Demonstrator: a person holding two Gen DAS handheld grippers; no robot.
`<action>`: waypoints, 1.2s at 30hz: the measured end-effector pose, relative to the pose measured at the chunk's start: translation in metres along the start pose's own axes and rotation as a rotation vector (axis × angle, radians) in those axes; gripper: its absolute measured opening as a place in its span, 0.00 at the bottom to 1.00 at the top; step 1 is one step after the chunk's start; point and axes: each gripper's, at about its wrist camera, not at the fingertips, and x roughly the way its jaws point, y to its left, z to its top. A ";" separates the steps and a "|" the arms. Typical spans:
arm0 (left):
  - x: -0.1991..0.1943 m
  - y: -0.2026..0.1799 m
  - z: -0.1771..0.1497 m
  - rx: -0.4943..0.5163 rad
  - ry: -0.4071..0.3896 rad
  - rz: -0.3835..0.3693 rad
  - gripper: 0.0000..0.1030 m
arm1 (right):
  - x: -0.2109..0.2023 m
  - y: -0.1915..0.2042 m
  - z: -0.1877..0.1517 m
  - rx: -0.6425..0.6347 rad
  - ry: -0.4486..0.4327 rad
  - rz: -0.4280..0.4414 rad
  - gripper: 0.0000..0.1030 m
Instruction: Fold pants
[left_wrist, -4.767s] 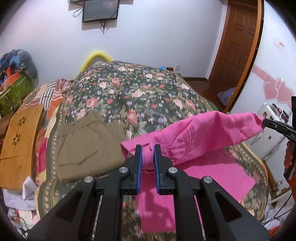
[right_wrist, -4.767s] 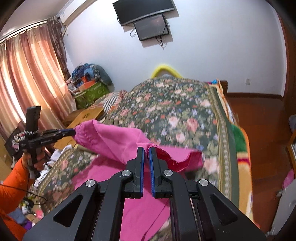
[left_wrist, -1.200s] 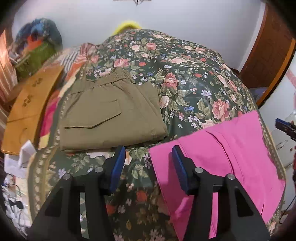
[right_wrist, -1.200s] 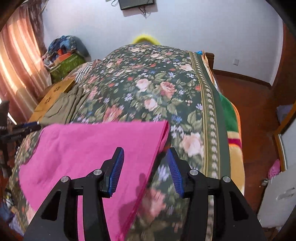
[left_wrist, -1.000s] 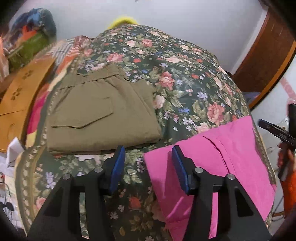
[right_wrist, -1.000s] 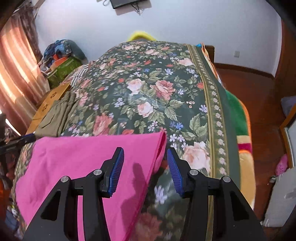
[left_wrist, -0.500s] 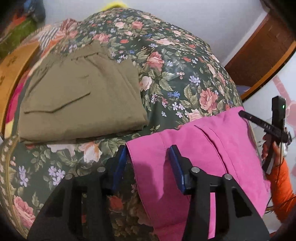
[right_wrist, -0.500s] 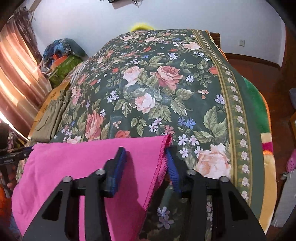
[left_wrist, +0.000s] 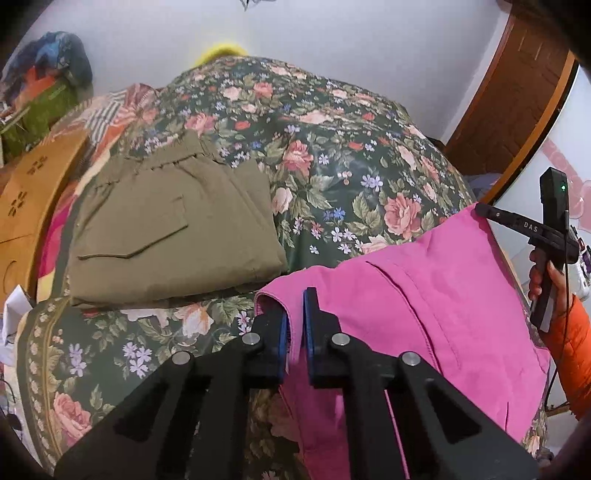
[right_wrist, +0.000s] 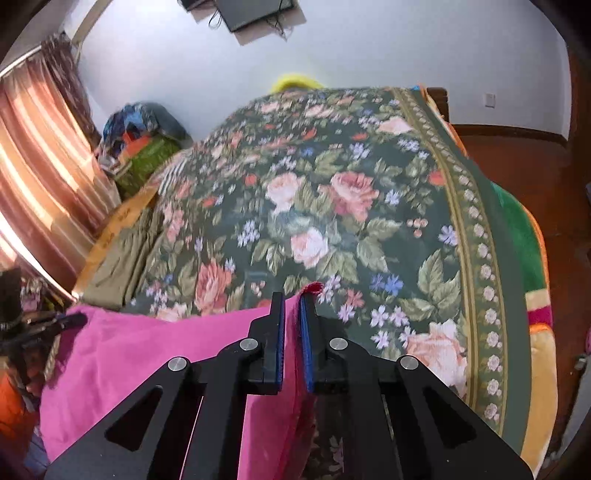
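Pink pants (left_wrist: 436, 295) lie flat at the near edge of the bed (left_wrist: 332, 155). Half a second ago both grippers' jaws stood spread over the corners; now the left gripper (left_wrist: 293, 325) and right gripper (right_wrist: 290, 332) pinch them. Farther back, folded olive pants (left_wrist: 166, 229) rest unmoved.

A floral-covered bed (left_wrist: 332, 177) carries folded olive trousers (left_wrist: 170, 225) and, seemingly folded, pink pants (left_wrist: 443, 295) near its edge.
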 end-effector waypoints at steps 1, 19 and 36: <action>-0.002 0.000 -0.001 -0.001 -0.006 0.009 0.07 | -0.001 -0.001 0.001 0.001 -0.008 -0.003 0.05; 0.005 -0.010 -0.011 0.064 0.018 0.047 0.06 | 0.013 -0.006 0.005 0.004 0.072 -0.014 0.34; 0.022 0.011 0.005 -0.044 0.082 -0.064 0.11 | 0.035 0.016 0.007 -0.093 0.077 0.031 0.04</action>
